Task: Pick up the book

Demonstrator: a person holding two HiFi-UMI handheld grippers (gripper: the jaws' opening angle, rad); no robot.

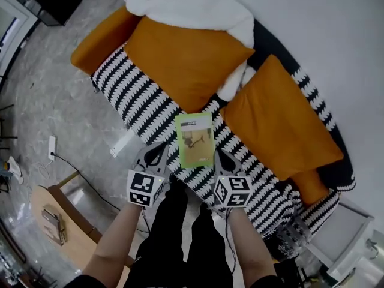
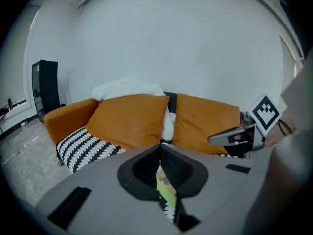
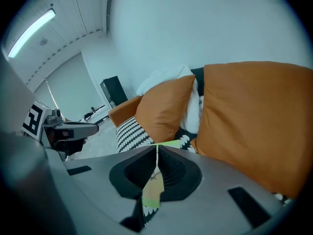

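Observation:
A thin green book (image 1: 195, 138) with a picture on its cover hangs flat just above the front of the black-and-white patterned sofa seat (image 1: 138, 104). My left gripper (image 1: 172, 156) is shut on the book's lower left edge. My right gripper (image 1: 218, 158) is shut on its lower right edge. In the left gripper view the book (image 2: 166, 192) shows as a green strip pinched in the closed jaw line (image 2: 160, 148). The right gripper view has the book (image 3: 152, 190) caught the same way between the closed jaws (image 3: 157, 148). Both grippers point forward and down toward the sofa.
Two big orange cushions (image 1: 186, 59) (image 1: 279, 125) lean on the sofa back, with a white blanket (image 1: 192, 5) draped behind them. A wooden stool (image 1: 54, 221) stands at the lower left by a power strip (image 1: 52, 147). A white side table (image 1: 348, 233) is at the sofa's right end.

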